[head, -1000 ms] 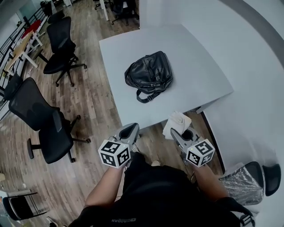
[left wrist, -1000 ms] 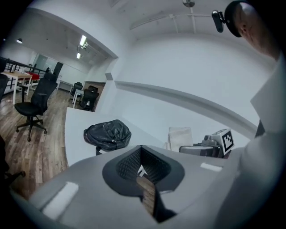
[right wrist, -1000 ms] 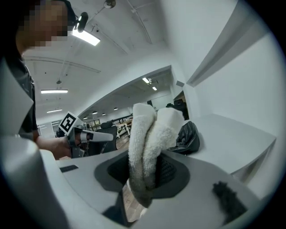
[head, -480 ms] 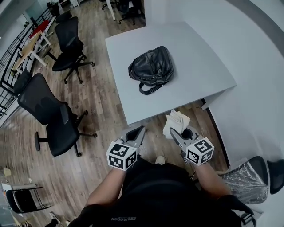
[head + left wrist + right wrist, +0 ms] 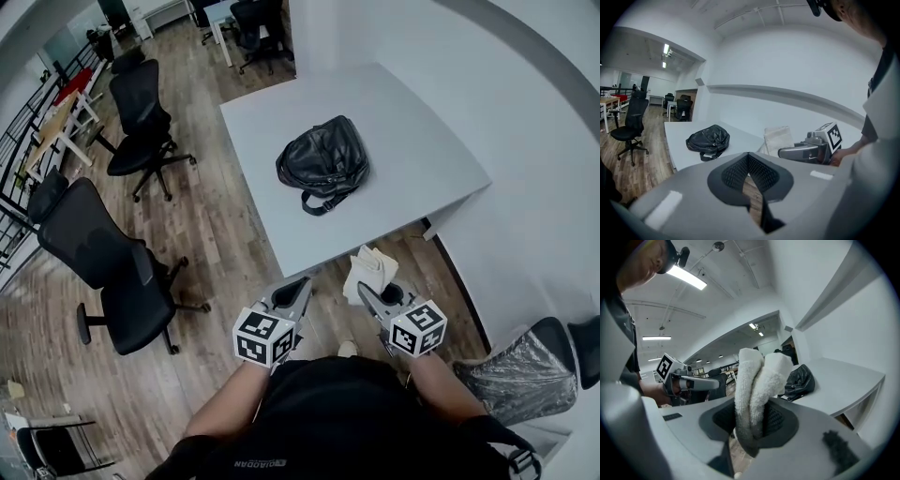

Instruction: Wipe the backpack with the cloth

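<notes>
A black leather backpack (image 5: 323, 161) lies flat near the middle of the pale grey table (image 5: 412, 141), its handle loop toward the near edge. Both grippers hover over the wooden floor, short of the table's near edge. My right gripper (image 5: 366, 291) is shut on a folded white cloth (image 5: 367, 270), which stands up out of the jaws (image 5: 757, 380). My left gripper (image 5: 300, 286) is shut with nothing in it. From the left gripper view I see the backpack (image 5: 708, 139) ahead to the left, and the cloth (image 5: 778, 138) in the right gripper (image 5: 787, 152).
Black office chairs (image 5: 112, 272) (image 5: 141, 108) stand on the wood floor left of the table. A chair with a silvery cover (image 5: 506, 375) sits at lower right. A white wall (image 5: 525, 187) runs along the table's right side.
The head view has shifted a little. Both grippers stay short of the table's near edge, with the cloth still in the right one. The backpack has not moved.
</notes>
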A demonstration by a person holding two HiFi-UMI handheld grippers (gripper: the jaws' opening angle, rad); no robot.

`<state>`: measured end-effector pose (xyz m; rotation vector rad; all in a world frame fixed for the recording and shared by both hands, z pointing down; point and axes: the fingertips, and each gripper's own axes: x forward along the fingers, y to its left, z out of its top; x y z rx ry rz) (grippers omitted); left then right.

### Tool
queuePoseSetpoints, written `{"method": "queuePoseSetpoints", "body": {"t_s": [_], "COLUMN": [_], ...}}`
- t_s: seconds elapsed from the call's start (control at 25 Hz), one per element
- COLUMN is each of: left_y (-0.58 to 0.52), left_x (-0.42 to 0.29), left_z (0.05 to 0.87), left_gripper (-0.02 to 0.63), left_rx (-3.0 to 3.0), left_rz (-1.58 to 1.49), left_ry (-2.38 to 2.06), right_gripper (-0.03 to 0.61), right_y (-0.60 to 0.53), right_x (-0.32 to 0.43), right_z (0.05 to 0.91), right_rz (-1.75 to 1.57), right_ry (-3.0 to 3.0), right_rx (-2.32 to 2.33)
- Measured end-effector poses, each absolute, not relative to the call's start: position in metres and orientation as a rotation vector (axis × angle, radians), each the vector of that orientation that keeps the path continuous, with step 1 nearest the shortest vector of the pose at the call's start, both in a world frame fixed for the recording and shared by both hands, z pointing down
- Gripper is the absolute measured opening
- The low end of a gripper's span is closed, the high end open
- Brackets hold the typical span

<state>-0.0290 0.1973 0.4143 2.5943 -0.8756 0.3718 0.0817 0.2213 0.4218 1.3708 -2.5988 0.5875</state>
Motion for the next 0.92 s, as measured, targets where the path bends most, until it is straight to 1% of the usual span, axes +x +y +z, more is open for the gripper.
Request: {"method": "queuePoseSetpoints", "body": {"t_s": [0.16, 0.32, 0.92], "left_y": [0.195, 0.196, 0.196], "left_x": [-0.068, -0.093, -0.117], "left_z": [0.424, 0.428, 0.429], "left_gripper": [0.006, 0.006, 0.006], "left_rx": [2.539, 2.481, 2.491], "left_rz": [0.359, 0.314, 0.299], "left_ry": [-0.902, -0.908, -0.902], "right_gripper": [0.110, 0.110, 0.110], "right_y": [0.219, 0.223, 0.227], "right_x": [0.055, 0.037, 0.016], "right_z": [0.422, 0.422, 0.425], "right_rz": [0.582, 0.580, 0.591], "right_ry": [-2.592, -2.580, -2.556], "right_rx": [1.377, 1.376, 1.414]}}
